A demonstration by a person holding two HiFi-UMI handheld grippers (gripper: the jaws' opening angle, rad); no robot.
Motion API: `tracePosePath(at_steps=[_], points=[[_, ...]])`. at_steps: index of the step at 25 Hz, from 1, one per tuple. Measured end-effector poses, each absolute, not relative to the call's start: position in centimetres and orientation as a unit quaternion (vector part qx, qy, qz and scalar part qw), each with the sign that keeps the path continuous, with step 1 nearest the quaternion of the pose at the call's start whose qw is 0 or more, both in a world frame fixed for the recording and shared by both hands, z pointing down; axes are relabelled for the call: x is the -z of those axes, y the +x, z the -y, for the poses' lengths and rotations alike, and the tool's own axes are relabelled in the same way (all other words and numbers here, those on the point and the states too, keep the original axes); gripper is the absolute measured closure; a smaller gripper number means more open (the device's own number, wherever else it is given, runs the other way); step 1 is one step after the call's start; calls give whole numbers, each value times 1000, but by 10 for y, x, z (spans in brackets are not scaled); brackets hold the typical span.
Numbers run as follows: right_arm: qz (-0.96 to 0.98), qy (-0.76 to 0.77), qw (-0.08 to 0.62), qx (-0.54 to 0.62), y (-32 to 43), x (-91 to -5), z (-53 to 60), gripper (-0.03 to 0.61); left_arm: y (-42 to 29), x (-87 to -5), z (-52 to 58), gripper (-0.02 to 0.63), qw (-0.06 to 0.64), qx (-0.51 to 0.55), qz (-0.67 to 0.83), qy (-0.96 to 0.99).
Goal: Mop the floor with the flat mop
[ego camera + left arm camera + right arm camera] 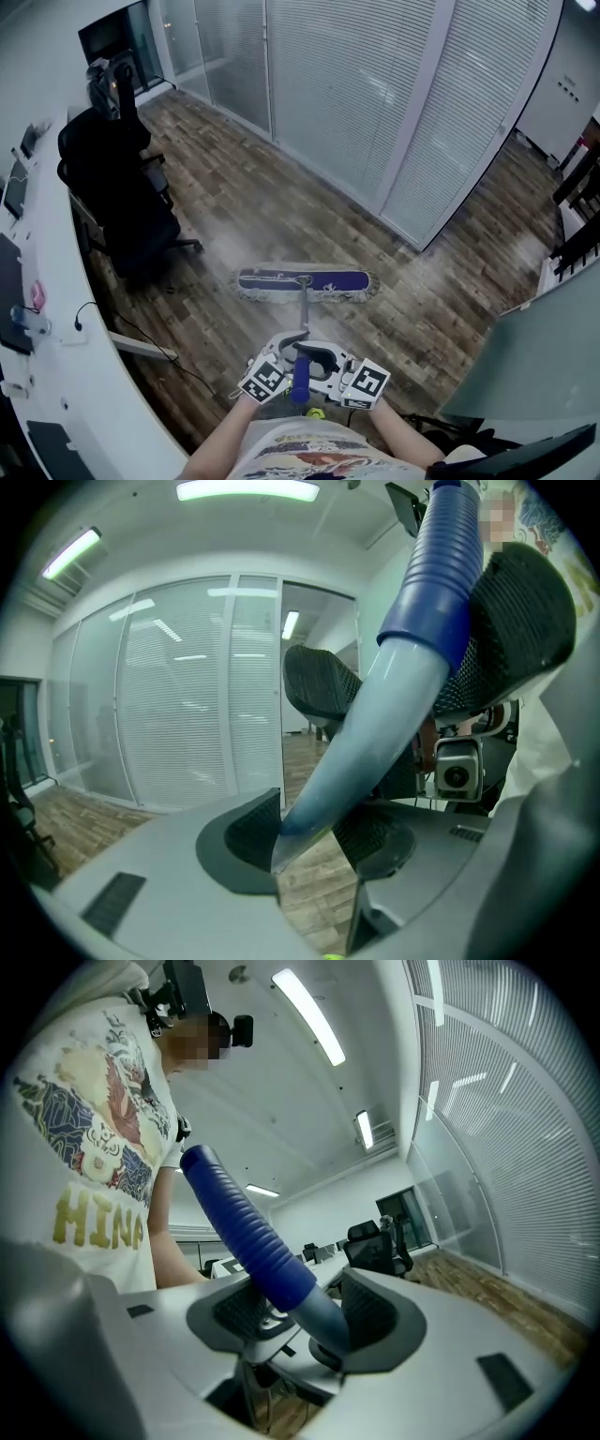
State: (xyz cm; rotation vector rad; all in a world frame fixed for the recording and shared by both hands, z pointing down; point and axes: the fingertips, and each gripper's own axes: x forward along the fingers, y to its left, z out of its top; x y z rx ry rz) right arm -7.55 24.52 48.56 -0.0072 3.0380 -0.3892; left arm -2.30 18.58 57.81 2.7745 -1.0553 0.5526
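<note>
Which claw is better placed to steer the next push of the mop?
Left, probably: the left claw clamps the pale shaft lower, nearer the mop head. The right claw holds higher, at the end of the blue grip.

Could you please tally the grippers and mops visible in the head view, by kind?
Grippers: 2 (left gripper, right gripper)
Flat mop: 1
Total: 3
</note>
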Motion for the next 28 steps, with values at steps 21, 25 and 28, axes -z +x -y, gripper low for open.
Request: tracePosePath(at_steps=[21, 25, 28], points=[[-994, 34, 64, 84, -68, -483, -265, 341, -15, -590, -207, 469, 50, -184, 364, 912], [-994, 44, 52, 79, -92, -485, -236, 341, -40, -591, -177, 471, 47, -184, 364, 912], [-995, 40, 49, 79, -106, -486, -209, 341, -53, -591, -151, 469, 48, -184, 361, 913]])
